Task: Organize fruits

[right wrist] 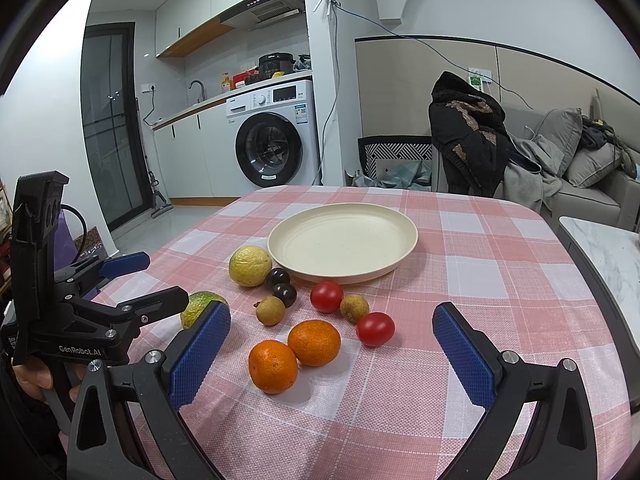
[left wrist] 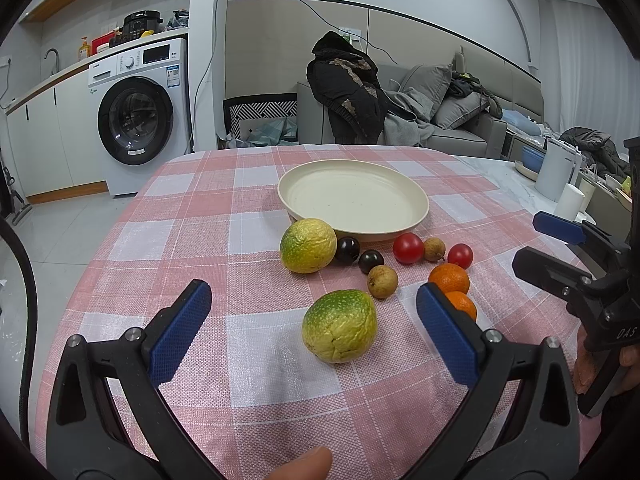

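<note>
Tech A: Checked counter point(right wrist: 460, 360): fruit loose before empty plate point(right wrist: 304, 220); left claw point(left wrist: 314, 312) and right claw point(right wrist: 332, 326) released.

Tech B: Risk: round oranges point(right wrist: 314, 342) may roll when nudged.

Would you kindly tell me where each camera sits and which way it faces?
Left wrist: on the left gripper, low over the checked tablecloth, facing the green-yellow fruit and plate; a thumb and the right gripper show.
Right wrist: on the right gripper, facing the two oranges and the plate; the left gripper shows.
Shared: plate, fruits, washing machine.
</note>
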Demonstrator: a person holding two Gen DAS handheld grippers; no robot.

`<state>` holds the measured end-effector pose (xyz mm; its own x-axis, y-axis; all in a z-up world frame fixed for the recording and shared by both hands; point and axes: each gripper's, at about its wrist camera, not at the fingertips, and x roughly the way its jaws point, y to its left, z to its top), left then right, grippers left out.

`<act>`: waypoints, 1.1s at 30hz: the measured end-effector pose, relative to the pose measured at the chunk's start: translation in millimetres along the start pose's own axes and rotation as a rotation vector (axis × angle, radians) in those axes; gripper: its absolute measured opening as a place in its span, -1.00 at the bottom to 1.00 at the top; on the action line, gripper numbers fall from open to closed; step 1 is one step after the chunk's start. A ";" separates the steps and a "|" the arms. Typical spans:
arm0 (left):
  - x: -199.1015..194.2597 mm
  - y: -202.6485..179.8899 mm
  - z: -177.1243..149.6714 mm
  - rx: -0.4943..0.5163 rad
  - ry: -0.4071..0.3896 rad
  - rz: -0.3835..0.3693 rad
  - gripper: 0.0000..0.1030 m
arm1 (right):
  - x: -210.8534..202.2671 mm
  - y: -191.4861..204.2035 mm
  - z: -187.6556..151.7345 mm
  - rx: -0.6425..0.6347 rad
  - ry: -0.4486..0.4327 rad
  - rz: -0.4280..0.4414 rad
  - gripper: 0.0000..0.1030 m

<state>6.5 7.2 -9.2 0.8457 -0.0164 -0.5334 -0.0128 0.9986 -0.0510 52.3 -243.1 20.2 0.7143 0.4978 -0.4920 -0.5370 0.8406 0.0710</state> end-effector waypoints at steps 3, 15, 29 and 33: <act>0.0 0.0 0.0 0.000 0.000 0.000 0.98 | -0.2 -0.2 -0.7 -0.002 0.002 0.000 1.00; -2.2 0.3 0.9 0.000 -0.005 -0.001 0.98 | -0.2 -1.1 -0.6 -0.002 -0.001 -0.013 1.00; -2.6 0.0 0.8 0.001 -0.005 0.000 0.98 | -0.7 -2.5 0.1 0.003 0.003 -0.017 1.00; -2.5 0.1 0.7 0.000 -0.006 0.000 0.98 | -0.5 -2.0 0.1 0.002 0.004 -0.017 1.00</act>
<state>4.8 7.4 -7.2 0.8486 -0.0163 -0.5288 -0.0126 0.9986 -0.0511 53.0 -245.0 20.4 0.7216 0.4825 -0.4964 -0.5239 0.8494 0.0640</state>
